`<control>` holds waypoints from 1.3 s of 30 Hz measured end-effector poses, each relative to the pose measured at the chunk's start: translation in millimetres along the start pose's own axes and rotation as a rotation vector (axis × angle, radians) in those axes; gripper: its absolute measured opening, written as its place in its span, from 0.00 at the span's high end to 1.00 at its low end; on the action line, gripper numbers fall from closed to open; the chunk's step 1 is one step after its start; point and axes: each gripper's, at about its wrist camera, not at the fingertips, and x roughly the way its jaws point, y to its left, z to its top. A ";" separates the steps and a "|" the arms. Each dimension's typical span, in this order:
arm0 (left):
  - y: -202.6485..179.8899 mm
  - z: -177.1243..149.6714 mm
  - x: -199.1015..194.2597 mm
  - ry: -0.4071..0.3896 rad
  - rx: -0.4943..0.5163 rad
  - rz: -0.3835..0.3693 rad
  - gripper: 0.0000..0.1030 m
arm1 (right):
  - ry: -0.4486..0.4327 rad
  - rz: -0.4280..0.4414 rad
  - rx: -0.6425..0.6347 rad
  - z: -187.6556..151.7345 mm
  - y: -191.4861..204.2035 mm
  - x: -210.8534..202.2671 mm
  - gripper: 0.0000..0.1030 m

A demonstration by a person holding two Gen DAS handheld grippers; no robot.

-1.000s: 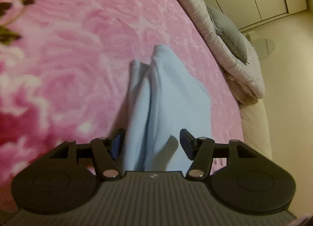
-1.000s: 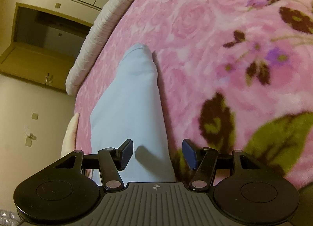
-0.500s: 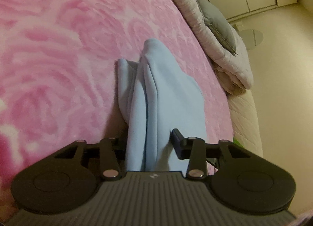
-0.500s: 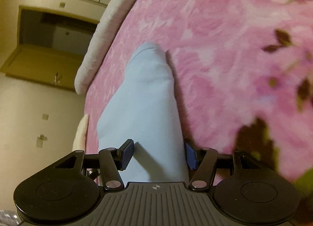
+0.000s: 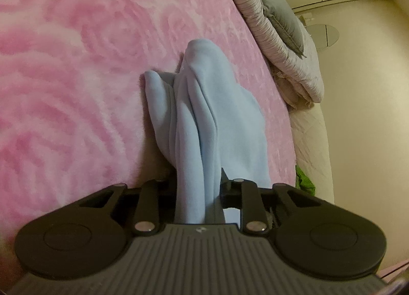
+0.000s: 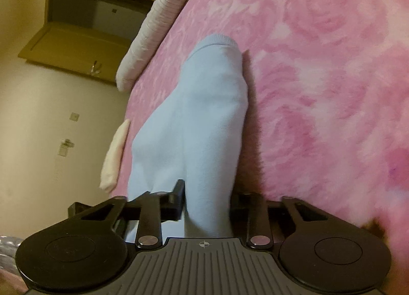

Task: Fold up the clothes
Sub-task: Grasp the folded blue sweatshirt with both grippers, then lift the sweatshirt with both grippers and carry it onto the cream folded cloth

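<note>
While pinched: the light-blue garment [image 5: 219, 116] ran lengthwise, straight ahead of both grippers, over the pink bed [image 5: 76, 65].
Left gripper [image 5: 198, 187]: fingers clamped on bunched folds.
Right gripper [image 6: 208, 197]: fingers apparently closed on fabric.

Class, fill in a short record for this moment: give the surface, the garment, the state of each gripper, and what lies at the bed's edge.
surface: pink rose-patterned blanket on a bed
garment: light blue garment, bunched in long folds
left gripper: shut on the garment
right gripper: shut on the garment
bed edge: folded pale quilt with a grey pillow on it
</note>
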 end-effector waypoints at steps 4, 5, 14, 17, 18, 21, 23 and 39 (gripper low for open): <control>-6.5 4.2 -5.9 0.018 -0.045 0.020 0.84 | 0.010 -0.067 0.070 2.0 10.1 -2.0 0.77; -10.5 6.4 -8.9 0.023 -0.045 0.031 0.84 | 0.014 -0.103 0.084 3.4 17.4 -2.1 0.79; -54.7 60.4 -108.0 -0.060 -0.046 0.087 0.85 | 0.037 -0.108 0.056 29.5 131.6 11.5 0.82; -56.3 76.8 -154.8 -0.114 -0.063 0.107 0.85 | 0.061 -0.061 0.019 36.2 176.8 35.8 0.82; -55.7 81.9 -170.4 -0.133 -0.070 0.114 0.85 | 0.069 -0.045 0.010 39.3 190.0 45.0 0.82; -54.0 97.1 -217.2 -0.188 -0.094 0.133 0.85 | 0.103 -0.007 -0.006 47.9 230.0 78.6 0.82; -45.5 105.8 -250.0 -0.214 -0.108 0.145 0.85 | 0.136 0.001 -0.017 48.3 254.6 106.8 0.82; 84.3 291.3 -485.0 -0.162 -0.174 0.212 0.85 | 0.239 -0.053 0.018 28.7 441.1 365.5 0.82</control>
